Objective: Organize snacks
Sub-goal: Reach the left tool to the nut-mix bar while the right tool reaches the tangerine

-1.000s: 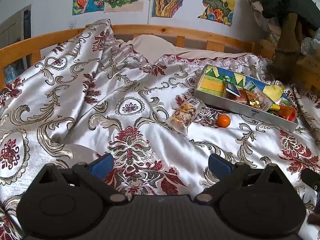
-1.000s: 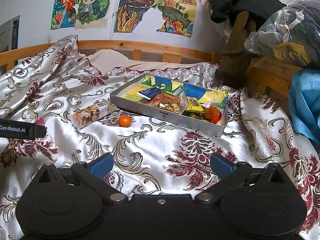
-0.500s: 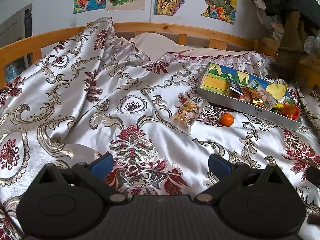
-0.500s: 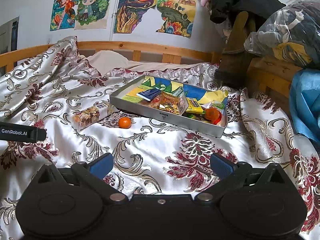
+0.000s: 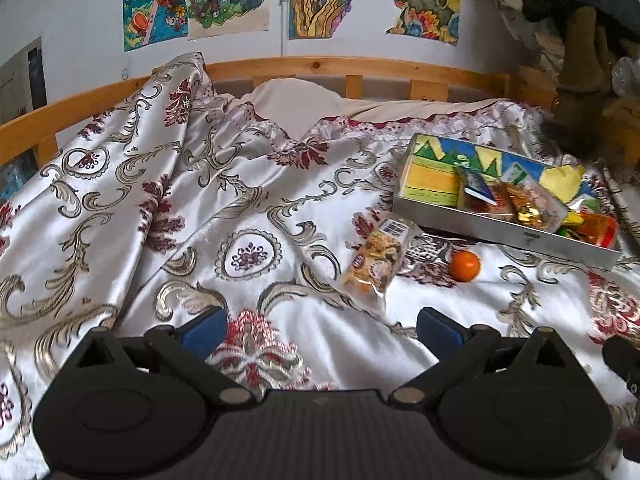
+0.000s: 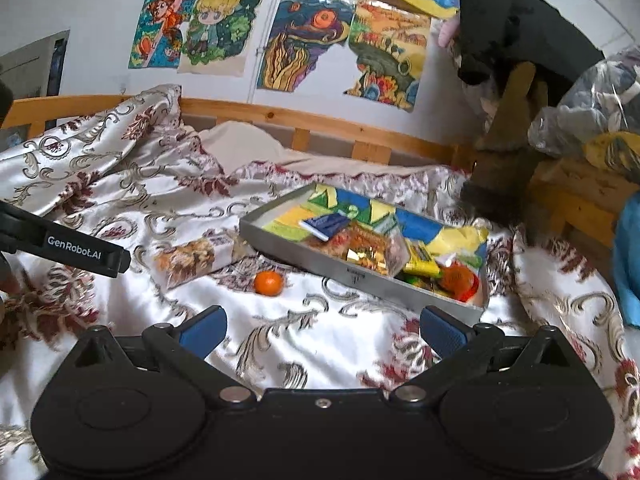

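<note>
Here both grippers [image 5: 322, 326] [image 6: 323, 326] hover spread over bedspread [image 5: 280, 220].

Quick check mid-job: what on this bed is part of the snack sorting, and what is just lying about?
Part of the job:
- snack tray, already holding several packets
- nut mix packet, on the bedspread outside the tray
- small orange, loose beside the tray
- left gripper and right gripper, jaws apart, empty

Just lying about:
- bedspread
- wall drawings
- pillow
- bagged clothes

Snack bag [image 5: 376, 254] left of mandarin [image 5: 464, 266]; tray [image 5: 504, 232] behind, seemingly touching neither.
</note>
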Motion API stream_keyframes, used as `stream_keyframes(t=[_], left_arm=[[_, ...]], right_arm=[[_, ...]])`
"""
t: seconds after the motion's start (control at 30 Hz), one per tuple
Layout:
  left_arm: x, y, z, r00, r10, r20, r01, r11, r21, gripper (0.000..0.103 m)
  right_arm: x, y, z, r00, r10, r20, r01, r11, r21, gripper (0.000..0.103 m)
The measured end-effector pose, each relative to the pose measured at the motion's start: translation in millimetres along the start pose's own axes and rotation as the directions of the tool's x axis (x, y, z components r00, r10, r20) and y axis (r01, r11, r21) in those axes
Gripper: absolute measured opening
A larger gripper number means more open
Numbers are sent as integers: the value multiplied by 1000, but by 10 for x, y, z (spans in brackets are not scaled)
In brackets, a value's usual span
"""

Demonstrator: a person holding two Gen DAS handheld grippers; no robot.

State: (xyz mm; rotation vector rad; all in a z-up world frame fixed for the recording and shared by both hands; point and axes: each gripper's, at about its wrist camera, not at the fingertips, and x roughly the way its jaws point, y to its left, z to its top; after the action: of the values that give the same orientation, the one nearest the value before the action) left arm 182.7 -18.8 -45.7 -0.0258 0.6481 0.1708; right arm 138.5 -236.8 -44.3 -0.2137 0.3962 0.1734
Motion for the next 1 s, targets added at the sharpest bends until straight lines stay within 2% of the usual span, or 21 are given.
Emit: stream_keyframes(t=[0.37, 0.6, 0.77, 1.0], left_arm=[[379, 65, 124, 999, 41, -29, -40, 999, 28, 103], [576, 68, 243, 999, 47, -7, -47, 998, 48, 103], [723, 11, 370, 1000, -2, 13, 0, 993, 115, 103], [998, -205, 523, 995, -96, -21, 98, 959, 268, 103]], right_arm=[[453, -11, -63, 998, -46, 30, 45, 999, 30, 102], [786, 45, -6, 1000, 2, 12, -2, 1000, 25, 102], [1094, 94, 14, 999, 7, -54, -8, 1000, -30, 102], [1442, 75, 82, 993, 78, -83, -84, 994, -63, 102]])
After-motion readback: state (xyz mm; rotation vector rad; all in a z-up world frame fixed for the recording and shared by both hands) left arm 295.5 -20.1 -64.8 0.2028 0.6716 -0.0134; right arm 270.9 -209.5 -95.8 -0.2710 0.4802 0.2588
